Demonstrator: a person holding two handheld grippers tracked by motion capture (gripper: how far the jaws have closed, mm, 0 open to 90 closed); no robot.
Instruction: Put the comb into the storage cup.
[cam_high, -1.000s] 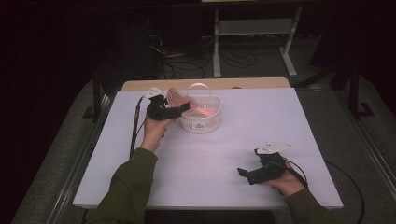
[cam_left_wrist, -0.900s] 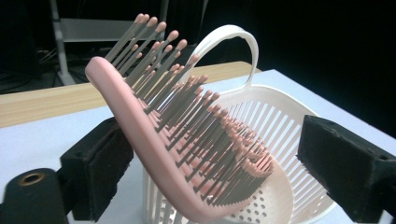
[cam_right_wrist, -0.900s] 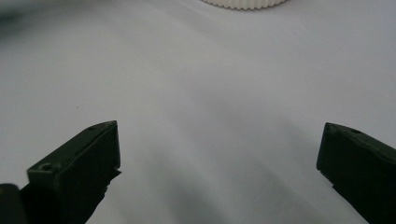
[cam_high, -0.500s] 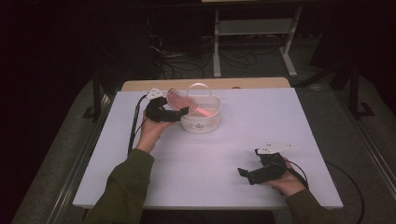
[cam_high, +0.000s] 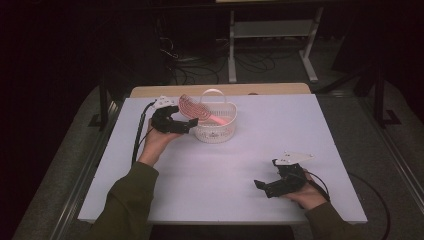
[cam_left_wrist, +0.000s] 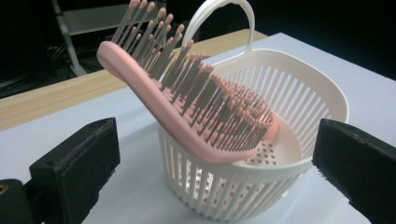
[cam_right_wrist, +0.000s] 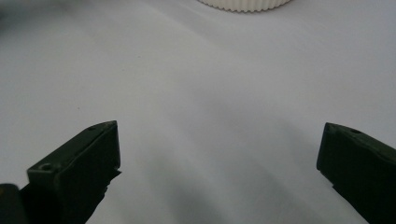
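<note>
The left tongs (cam_high: 192, 123) are standing wide open just beside the white basket (cam_high: 215, 131), gripping nothing; in the left gripper view both black jaws are flanking the basket (cam_left_wrist: 261, 154) with clear air between them and its wall. The right tongs (cam_high: 260, 185) are also gaping open and empty, resting low over the bare white counter (cam_high: 300, 130) well apart from the basket, near the person's side.

The pink hairbrush (cam_high: 192, 106) is lying in the basket at a slant: its handle end is sitting down inside, while the bristled head (cam_left_wrist: 187, 79) is leaning out over the near rim and sticking up into the air.

As a judgement, the risk is lying in that overhang. The brush is balancing on the rim, so a nudge from the left tongs could be tipping it out onto the counter, or dragging the light basket over with it. The upright basket handle (cam_left_wrist: 224, 18) could also be catching a jaw.

No brand, label or readable writing is showing on the brush, the basket or the tongs.
</note>
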